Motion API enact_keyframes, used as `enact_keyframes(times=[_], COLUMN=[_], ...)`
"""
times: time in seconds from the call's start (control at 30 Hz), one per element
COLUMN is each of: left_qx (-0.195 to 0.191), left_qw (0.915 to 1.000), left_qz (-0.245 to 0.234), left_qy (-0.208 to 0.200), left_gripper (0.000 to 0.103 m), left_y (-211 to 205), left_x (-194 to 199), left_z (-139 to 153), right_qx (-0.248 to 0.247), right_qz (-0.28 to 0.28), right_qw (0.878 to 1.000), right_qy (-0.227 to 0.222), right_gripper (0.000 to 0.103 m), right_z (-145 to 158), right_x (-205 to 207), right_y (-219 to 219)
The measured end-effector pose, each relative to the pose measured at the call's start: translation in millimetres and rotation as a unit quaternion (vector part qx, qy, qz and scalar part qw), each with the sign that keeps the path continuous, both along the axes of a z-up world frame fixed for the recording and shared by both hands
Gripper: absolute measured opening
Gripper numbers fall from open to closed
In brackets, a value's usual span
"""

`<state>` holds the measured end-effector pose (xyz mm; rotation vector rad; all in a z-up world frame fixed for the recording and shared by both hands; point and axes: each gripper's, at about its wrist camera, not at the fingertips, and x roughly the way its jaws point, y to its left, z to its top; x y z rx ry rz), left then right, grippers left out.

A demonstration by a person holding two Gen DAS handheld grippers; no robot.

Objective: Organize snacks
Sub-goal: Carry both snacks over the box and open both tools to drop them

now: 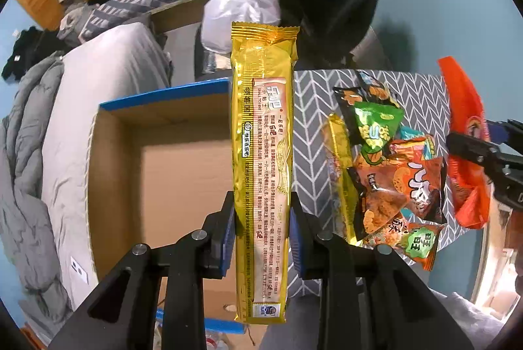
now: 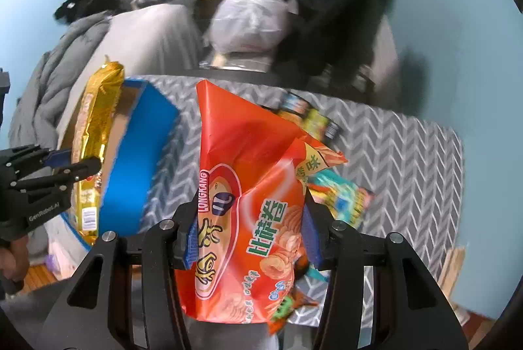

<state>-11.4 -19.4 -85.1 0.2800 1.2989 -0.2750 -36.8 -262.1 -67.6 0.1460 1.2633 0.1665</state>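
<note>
chevron tablecloth (image 1: 313,88), cardboard box (image 1: 108,153), left gripper (image 1: 261,238) clamping gold packet (image 1: 263,153), right gripper (image 2: 250,238) clamping orange bag (image 2: 248,186)

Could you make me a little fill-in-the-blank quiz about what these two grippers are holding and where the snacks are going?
1. The left gripper is shut on a long ____ foil snack pack.
2. The right gripper is shut on a crinkly ____ chip bag.
3. The open brown cardboard box has a ____ rim.
4. The loose snack packets lie on a grey cloth with a white ____ pattern.

Missing words: gold; orange; blue; chevron
</note>
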Motion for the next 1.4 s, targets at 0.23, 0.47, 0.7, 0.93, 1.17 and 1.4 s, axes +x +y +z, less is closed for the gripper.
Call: enact_keyframes(times=[0.23, 0.47, 0.7, 0.93, 1.17, 1.4], left_qx=[-0.001, 0.002, 0.011, 0.005, 0.003, 0.001], left_qw=[0.9992, 0.9961, 0.9906, 0.9849, 0.9793, 0.9751], left_qz=[0.039, 0.088, 0.136, 0.173, 0.201, 0.219], left_qy=[-0.004, -0.005, 0.003, 0.011, 0.025, 0.035], left_gripper=[0.029, 0.029, 0.029, 0.029, 0.029, 0.029], left_y=[37.0, 78.5, 118.8, 152.6, 182.8, 193.3], left_x=[2.3, 7.4, 15.0, 24.7, 32.1, 35.1], left_z=[7.0, 3.4, -12.7, -28.8, -47.1, -58.6], right_qx=[0.015, 0.027, 0.040, 0.054, 0.052, 0.058], right_qz=[0.059, 0.111, 0.163, 0.207, 0.236, 0.235], right_qw=[0.998, 0.993, 0.986, 0.977, 0.970, 0.968], right_qy=[-0.015, -0.020, -0.016, 0.006, 0.036, 0.064], right_gripper=[0.049, 0.049, 0.049, 0.049, 0.050, 0.052], right_z=[7.0, 5.1, -5.4, -23.6, -50.2, -67.3], right_x=[23.8, 47.2, 70.1, 86.9, 96.3, 105.2], right_y=[48.5, 98.1, 156.9, 216.0, 259.5, 274.3])
